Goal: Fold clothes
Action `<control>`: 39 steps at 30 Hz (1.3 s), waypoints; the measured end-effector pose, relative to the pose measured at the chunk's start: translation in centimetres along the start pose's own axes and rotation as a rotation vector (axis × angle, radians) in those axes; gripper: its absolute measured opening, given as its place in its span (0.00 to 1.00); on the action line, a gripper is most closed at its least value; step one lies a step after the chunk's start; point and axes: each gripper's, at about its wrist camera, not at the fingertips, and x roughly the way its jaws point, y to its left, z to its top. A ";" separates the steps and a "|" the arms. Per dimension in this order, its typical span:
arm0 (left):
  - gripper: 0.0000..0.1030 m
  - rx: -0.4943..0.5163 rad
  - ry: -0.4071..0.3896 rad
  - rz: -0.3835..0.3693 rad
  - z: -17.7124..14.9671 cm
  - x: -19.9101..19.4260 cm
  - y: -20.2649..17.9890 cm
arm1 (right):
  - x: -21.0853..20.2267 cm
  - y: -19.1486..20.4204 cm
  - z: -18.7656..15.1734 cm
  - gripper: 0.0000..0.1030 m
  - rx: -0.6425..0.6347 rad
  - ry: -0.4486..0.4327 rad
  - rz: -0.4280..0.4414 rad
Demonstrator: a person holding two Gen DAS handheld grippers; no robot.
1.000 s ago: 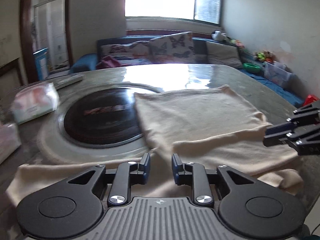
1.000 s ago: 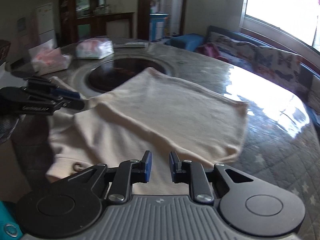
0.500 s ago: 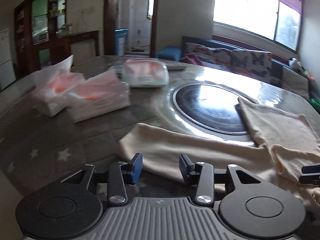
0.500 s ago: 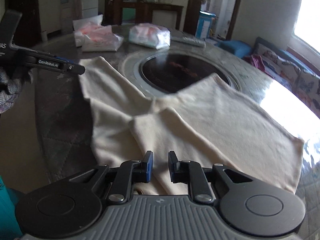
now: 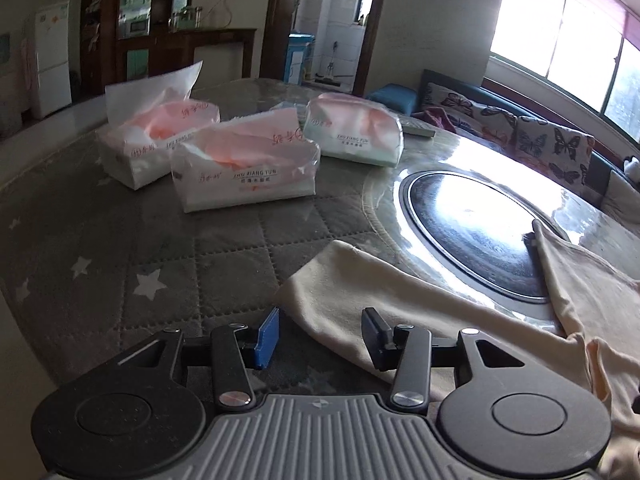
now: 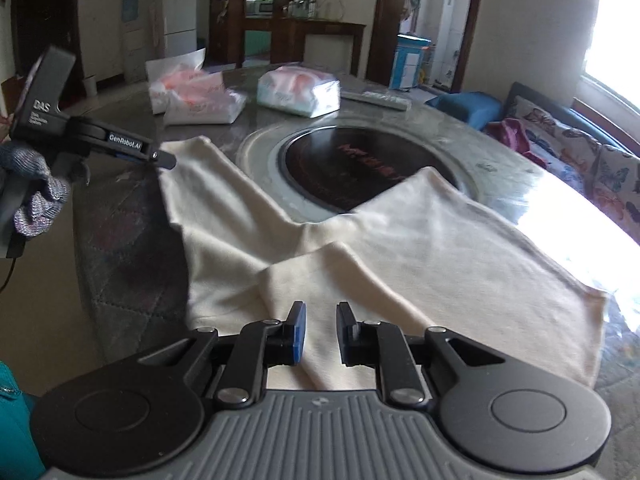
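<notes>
Two matching handheld grippers: left gripper (image 5: 320, 336) and right gripper (image 6: 321, 334), each with black linkage arms, silver pivot screws, round black discs flanking a ribbed grey centre plate, and blue pads on black fingers. Seen from the right wrist, white "DAS" and "GenRobot.AI" lettering on the left unit. Gloved hand (image 6: 34, 196) in speckled grey-blue knit; teal sleeve (image 6: 16, 424) low at the edge.

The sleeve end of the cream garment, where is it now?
In the left wrist view the sleeve end lies on the quilted table cover, just ahead of the closing left gripper.
</notes>
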 end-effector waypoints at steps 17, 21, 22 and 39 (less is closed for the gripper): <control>0.04 0.082 -0.206 -0.429 4.5 -6.9 -8.5 | -4.9 -5.0 -3.0 0.15 0.162 -0.059 -0.163; 0.04 0.173 -0.197 -0.640 4.7 -8.5 -14.1 | -6.6 -6.7 -4.7 0.15 0.236 -0.082 -0.215; 0.04 0.197 -0.188 -0.690 4.5 -8.6 -15.5 | -7.0 -7.1 -5.2 0.15 0.251 -0.084 -0.229; 0.19 0.518 0.182 -0.963 -5.5 -3.8 -24.4 | -10.0 -10.6 -11.4 0.15 0.440 -0.061 -0.323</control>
